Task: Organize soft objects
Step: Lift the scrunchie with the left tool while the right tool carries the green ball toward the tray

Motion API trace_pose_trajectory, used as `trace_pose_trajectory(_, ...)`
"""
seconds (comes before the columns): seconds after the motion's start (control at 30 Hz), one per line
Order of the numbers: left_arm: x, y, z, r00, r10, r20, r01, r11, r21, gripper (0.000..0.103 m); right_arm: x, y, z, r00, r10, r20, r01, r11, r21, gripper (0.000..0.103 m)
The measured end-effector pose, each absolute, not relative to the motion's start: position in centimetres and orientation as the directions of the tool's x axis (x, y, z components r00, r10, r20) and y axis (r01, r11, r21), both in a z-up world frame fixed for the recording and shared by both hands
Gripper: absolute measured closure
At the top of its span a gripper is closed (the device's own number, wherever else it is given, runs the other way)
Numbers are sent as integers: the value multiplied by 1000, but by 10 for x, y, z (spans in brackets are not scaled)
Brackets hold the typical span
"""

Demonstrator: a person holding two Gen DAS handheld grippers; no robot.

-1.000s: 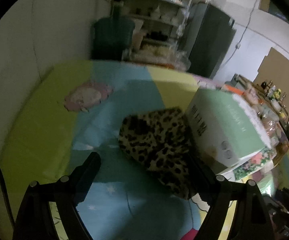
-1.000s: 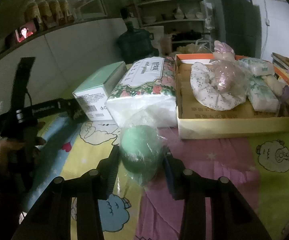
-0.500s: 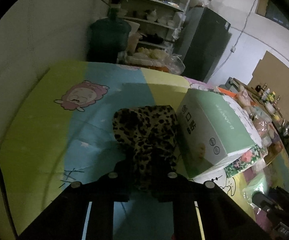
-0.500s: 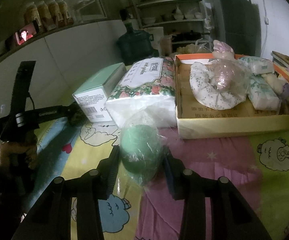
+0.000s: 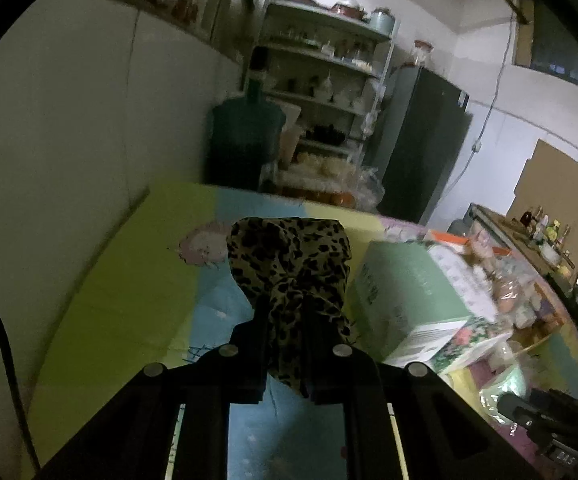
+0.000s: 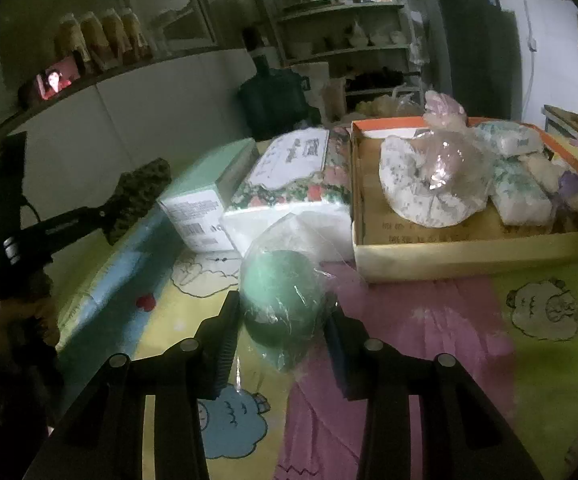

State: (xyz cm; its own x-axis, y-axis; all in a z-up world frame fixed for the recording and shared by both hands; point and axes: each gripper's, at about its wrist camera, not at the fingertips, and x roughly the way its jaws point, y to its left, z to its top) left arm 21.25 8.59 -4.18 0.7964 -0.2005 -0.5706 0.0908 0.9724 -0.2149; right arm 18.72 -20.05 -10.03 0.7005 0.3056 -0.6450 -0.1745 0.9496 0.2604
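We're over a cartoon-print tablecloth (image 6: 429, 320) in a dim storeroom. Our left gripper (image 5: 285, 320) has clamped on the leopard-print pouch (image 5: 289, 256), held clear of the table. Our right gripper (image 6: 285, 320) squeezes the bagged green ball (image 6: 281, 292), near the cardboard tray (image 6: 449, 256).

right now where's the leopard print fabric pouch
The leopard print fabric pouch hangs pinched in the left gripper, lifted off the cartoon-print mat, just left of the mint green box.
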Motion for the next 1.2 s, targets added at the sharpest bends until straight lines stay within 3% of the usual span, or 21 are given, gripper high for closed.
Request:
trace_pose_trajectory(0.47,178,54,2,833,-266,-484,187,960,-206,89,173,-208,-79,739,305,-601,-189,950,250,62)
trace_pose_trajectory(1.2,163,-27,21,812,-369,-453,325,929,-175,89,152,-258,-52,806,256,-533,-137,958,253,62)
